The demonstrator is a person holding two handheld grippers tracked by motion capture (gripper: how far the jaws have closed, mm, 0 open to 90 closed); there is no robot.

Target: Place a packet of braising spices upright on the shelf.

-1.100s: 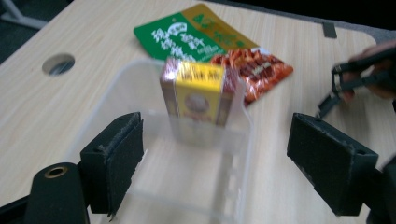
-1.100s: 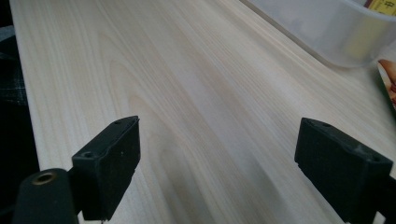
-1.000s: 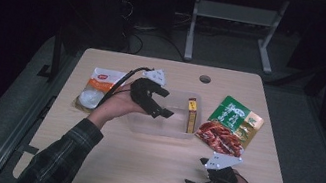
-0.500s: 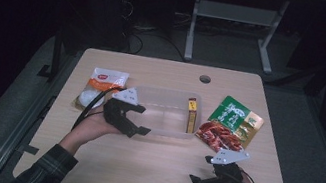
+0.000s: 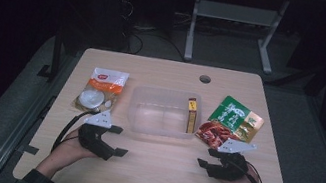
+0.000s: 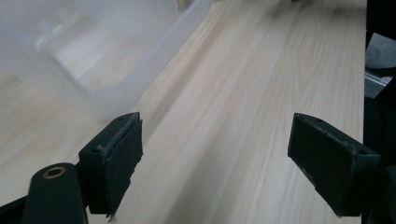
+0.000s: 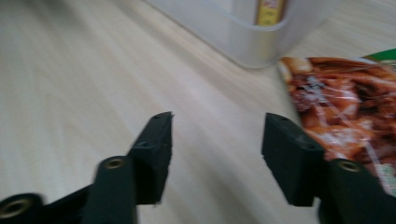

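Between picks: left gripper empty, jaws wide, near the clear plastic container; right gripper jaws just narrowing on nothing, beside the red-and-green food packet right of container; next needs reaching far-right to pinch packet edge.

The high view is looking dim, with the room around the table sinking into near black while the tabletop is catching soft overhead light. In the left gripper view the clear container beyond the jaws is blurring out of focus under bright, even light. In the right gripper view the red food packet beside the right-hand jaw is smearing with motion blur.
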